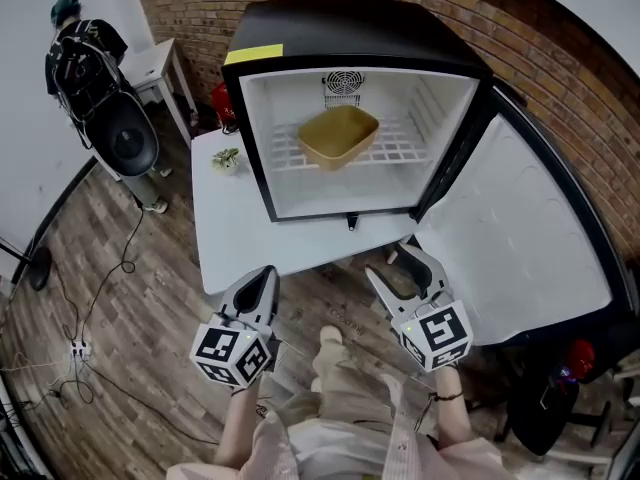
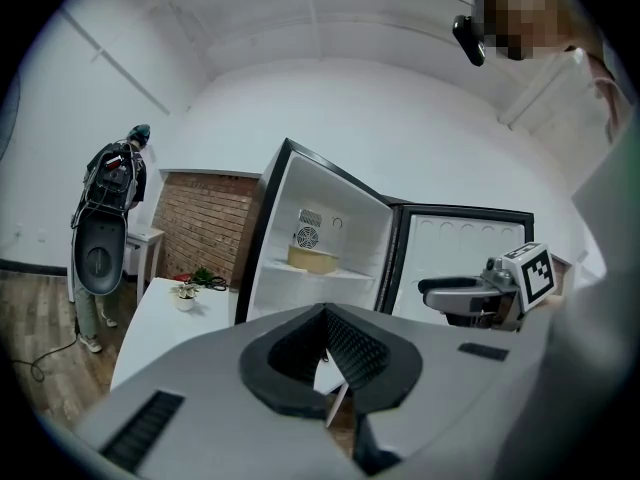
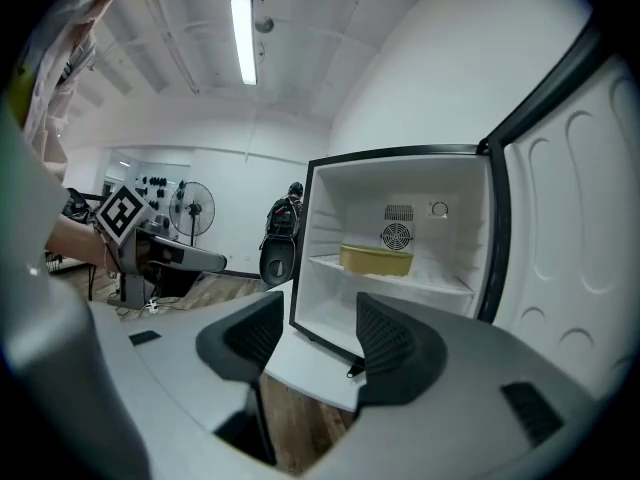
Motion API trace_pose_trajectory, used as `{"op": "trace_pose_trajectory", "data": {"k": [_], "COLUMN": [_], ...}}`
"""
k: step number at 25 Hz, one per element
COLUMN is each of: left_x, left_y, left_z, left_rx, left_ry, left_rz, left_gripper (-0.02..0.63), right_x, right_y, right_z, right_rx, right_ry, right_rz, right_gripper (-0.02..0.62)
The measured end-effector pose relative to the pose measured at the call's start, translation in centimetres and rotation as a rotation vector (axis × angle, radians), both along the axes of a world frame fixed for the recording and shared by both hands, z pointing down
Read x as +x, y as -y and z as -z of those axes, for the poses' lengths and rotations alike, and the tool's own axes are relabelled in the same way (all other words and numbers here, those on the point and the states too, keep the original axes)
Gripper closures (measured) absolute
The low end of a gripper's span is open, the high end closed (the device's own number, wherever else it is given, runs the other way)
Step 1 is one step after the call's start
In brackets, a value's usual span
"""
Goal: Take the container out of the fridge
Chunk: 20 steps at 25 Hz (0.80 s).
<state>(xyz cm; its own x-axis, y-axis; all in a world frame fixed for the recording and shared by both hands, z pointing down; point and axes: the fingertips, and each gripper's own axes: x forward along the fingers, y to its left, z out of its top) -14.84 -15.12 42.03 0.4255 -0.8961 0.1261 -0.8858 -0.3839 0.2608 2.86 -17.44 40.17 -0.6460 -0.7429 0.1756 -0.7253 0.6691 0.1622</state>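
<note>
yellow label [image 1: 253, 54] on fridge [image 1: 350, 28] top: print too small to read.
red object [image 1: 221, 101] behind the fridge: mostly hidden by its side wall, kind unclear.
small plant [image 1: 226, 158] on white table [image 1: 230, 238]: kind too small to tell.
container [image 3: 376, 259], both gripper views: inside hidden by its front wall.
person [image 1: 85, 58] at back: partly behind a dark rounded object [image 1: 125, 133], kind unclear.
</note>
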Motion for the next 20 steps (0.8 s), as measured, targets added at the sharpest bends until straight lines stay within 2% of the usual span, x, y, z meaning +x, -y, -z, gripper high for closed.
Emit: {"op": "trace_pose_trajectory", "data": {"k": [6,20], "left_x": [0.5,1.0], "left_y": [3.7,10.9], "left_z": [0.5,1.9], "left_rx": [0.005,0.015], "left_ry": [0.01,0.014], "left_rz": [-0.022,-0.033], "left_gripper": [0.618,0.617], "right_x": [-1.3,-4.9], "right_y": [4.6,12.8], "right_z": [1.4,3.7], "right_rx": [0.062,0.169], "right_ry": [-0.063,-0.266], "right_rz": [0.032,0.208], "right_gripper": [0.371,0.371]}}
